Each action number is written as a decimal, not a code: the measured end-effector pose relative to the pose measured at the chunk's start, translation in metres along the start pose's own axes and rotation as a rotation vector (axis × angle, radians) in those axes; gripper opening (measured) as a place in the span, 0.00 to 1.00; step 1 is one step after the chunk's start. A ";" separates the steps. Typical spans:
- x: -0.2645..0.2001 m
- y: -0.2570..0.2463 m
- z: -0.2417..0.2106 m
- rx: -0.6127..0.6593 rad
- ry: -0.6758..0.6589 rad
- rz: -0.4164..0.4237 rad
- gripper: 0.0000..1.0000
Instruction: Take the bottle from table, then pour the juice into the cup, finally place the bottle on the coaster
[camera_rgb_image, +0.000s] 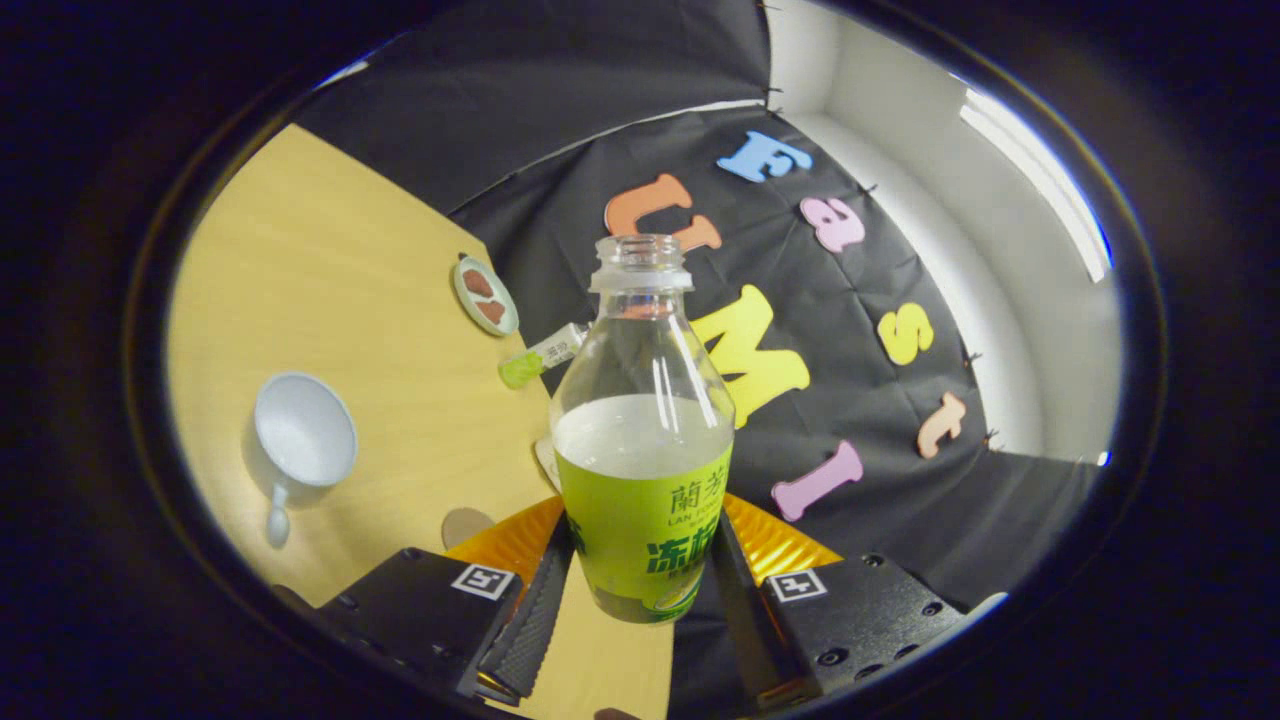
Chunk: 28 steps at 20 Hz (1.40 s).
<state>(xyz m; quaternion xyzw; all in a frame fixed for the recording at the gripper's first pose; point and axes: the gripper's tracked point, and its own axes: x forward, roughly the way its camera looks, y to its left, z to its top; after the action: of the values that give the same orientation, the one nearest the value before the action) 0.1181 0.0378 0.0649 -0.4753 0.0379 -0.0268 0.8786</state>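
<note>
A clear plastic bottle (641, 430) with a green label stands between my fingers, uncapped, and pale liquid fills it to about half. My gripper (636, 565) is shut on its labelled lower part, one finger on each side. The whole scene looks tilted, with the wooden table (330, 270) sloping away beyond the left finger. A white cup (303, 432) with a handle sits open on the table, well off the left finger. A round pale coaster (486, 295) with brown patches lies further off, near the table's far edge.
A small bottle with a green cap (542, 356) lies on its side between the coaster and the held bottle. A small tan disc (466, 523) lies by the left finger. The black cloth wall (880, 420) hangs behind the bottle, with a white wall (1000, 250) beyond.
</note>
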 end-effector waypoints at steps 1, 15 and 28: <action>0.001 0.000 0.000 0.079 -0.002 0.026 0.78; 0.057 -0.013 -0.002 0.803 -0.106 0.240 0.77; 0.135 0.062 -0.057 0.853 0.030 0.378 0.78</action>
<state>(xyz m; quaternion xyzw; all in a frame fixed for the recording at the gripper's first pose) 0.2483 0.0131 -0.0237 -0.0560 0.1222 0.1138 0.9844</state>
